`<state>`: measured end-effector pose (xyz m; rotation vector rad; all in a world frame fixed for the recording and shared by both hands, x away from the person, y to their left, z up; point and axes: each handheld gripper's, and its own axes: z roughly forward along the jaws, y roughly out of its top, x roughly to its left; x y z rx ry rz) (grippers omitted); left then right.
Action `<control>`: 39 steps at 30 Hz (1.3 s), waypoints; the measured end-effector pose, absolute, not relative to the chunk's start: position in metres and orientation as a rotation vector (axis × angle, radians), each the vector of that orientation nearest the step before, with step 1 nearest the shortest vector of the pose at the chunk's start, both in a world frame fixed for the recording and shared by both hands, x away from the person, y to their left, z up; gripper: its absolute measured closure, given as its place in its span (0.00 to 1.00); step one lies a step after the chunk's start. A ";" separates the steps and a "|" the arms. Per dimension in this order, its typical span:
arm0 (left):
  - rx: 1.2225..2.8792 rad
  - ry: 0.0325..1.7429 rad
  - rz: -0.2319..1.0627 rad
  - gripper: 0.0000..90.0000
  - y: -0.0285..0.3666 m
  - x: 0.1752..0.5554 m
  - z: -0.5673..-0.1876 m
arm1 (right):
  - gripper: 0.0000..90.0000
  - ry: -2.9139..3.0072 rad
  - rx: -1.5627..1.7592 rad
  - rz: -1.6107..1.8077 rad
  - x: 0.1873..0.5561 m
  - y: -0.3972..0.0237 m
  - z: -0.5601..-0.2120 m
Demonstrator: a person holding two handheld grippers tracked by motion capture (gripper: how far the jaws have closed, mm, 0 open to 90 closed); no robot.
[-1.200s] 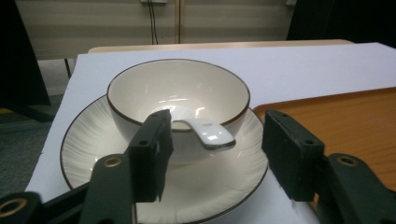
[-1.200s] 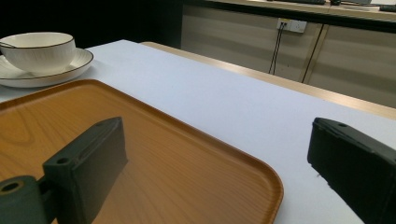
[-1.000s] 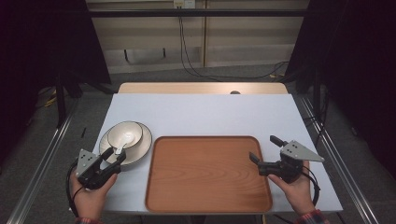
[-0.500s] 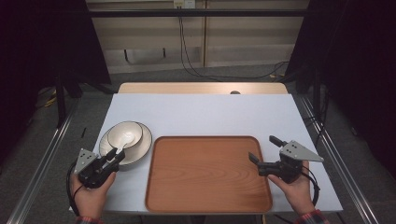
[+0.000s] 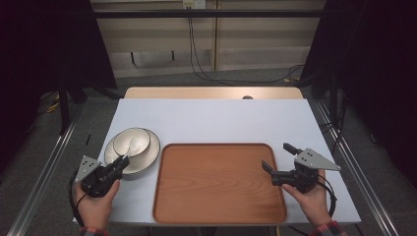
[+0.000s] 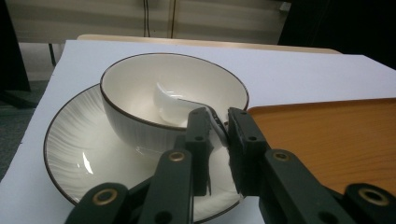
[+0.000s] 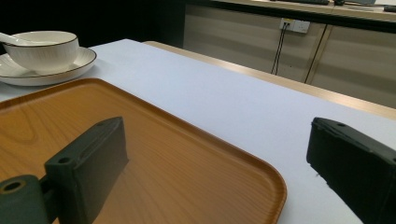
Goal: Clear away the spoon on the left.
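Count: I am seeing one table (image 5: 216, 115), one wooden tray (image 5: 219, 182), one plate (image 5: 147, 152), one bowl (image 5: 129, 142), one white spoon (image 6: 170, 105) and my two hand-held grippers
Tray: it is lying on the near middle of the table, bare, between my two hands
Plate, bowl, spoon: the plate is sitting just left of the tray's far left corner; the bowl is standing on the plate, and the spoon is lying in the bowl with its handle leaning over the near rim
Left hand-held gripper (image 5: 119, 164): I am holding it over the plate's near edge, its jaws almost together around the spoon's handle; in the left gripper view (image 6: 218, 128) the handle is sitting in the narrow gap, and I cannot tell whether the pads are pressing it yet
Right hand-held gripper (image 5: 276, 158): I am holding it wide open and empty, one jaw over the tray's right edge, the other over the table beside it
Change: my left hand-held gripper has crept forward and narrowed onto the spoon handle; my right one is staying put, as are the tray and dishes
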<state>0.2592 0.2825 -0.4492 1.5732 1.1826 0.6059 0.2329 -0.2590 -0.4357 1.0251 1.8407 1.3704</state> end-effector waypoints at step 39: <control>1.481 1.174 0.646 0.94 0.273 0.324 -0.412 | 0.04 1.799 1.025 1.382 0.232 -0.262 -0.432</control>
